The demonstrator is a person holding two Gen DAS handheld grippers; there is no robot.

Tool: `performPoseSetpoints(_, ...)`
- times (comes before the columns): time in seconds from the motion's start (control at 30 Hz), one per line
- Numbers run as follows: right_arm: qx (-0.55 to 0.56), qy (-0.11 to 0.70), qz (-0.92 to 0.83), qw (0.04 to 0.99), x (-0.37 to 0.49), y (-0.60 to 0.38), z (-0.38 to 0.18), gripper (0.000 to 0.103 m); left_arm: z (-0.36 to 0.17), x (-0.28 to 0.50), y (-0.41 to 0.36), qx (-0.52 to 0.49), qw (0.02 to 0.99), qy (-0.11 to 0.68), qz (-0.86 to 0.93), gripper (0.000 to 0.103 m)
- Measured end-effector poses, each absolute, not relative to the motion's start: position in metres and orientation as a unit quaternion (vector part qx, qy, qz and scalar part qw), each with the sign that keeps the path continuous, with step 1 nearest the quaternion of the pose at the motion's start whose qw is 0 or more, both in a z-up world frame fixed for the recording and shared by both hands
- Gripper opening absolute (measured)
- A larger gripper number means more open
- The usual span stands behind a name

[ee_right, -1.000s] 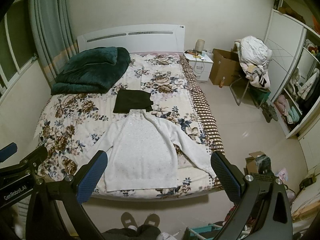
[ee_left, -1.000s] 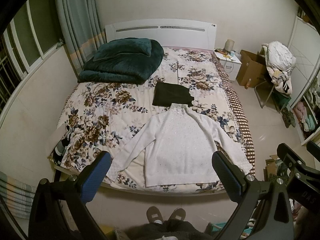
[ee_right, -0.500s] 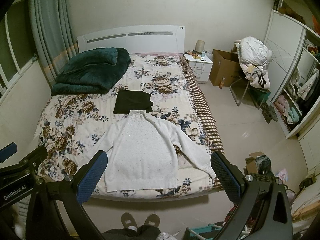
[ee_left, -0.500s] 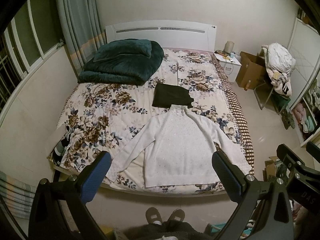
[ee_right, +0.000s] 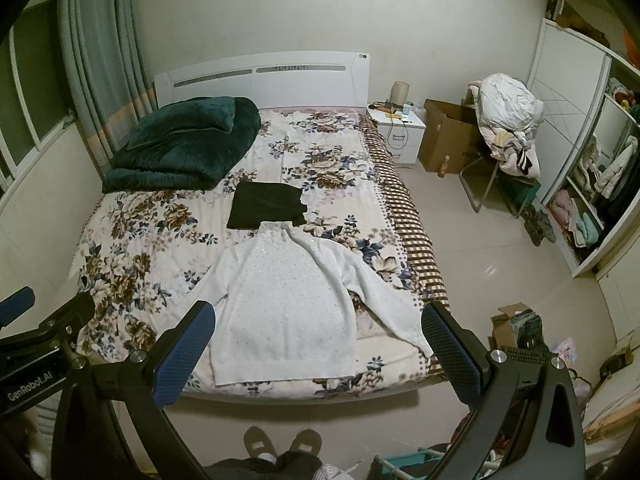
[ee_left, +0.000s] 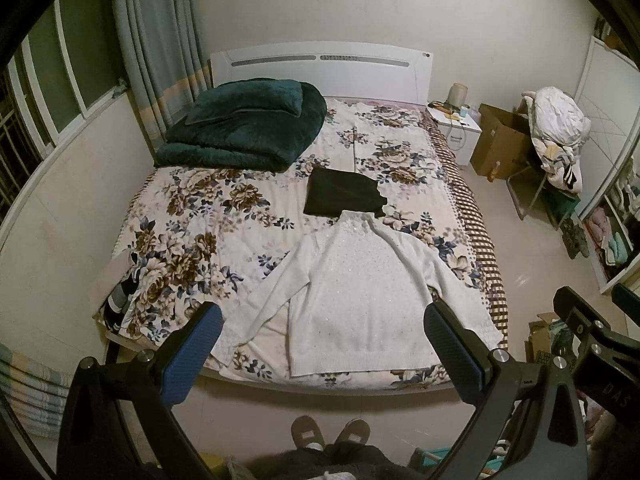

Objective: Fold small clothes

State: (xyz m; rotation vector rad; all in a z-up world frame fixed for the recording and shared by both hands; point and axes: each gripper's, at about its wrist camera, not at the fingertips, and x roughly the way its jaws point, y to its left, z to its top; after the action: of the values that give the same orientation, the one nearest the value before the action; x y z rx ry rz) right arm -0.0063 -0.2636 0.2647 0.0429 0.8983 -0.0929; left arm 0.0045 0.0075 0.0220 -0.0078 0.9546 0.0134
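Almost nothing has moved; the view has only crept a bit. The left tongs [ee_left: 322, 334] and right tongs [ee_right: 316, 328] stay wide apart, holding nothing. One white sweater [ee_left: 360, 292] lies flat on the bed [ee_left: 180, 216], by one folded dark cloth [ee_left: 340, 200]. It looks soft, light and floppy; grab a sleeve cuff.

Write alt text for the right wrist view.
A white sweater lies flat, sleeves spread, at the foot of a floral bed, framed by the open right gripper held above it. A folded black garment lies just beyond its collar.
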Motion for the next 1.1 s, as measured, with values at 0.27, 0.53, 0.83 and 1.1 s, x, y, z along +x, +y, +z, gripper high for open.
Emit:
performPoseSetpoints(0.27,0.055,0.437,-0.08,0.894,0.028,-0.273,0.264,0.103,0.009,0.044,0.005,0.029,0.909,0.414,0.039,0.103)
performPoseSetpoints(0.53,0.155,0.488,-0.182,0.839,0.078,-0.374,0.138,0.103,-0.102,0.127,-0.032,0.068,0.891,0.447,0.043,0.103)
performPoseSetpoints(0.83,0.308,0.545,-0.231,0.745,0.136,-0.563,-0.078,0.102,-0.255,0.211,-0.095,0.092,0.847,0.516,0.087,0.103)
performPoseSetpoints(1.1,0.336,0.591,-0.299,0.669,0.156,-0.703,-0.308,0.101,-0.394,0.258,-0.119,0.092,0.814,0.555,0.144,0.103)
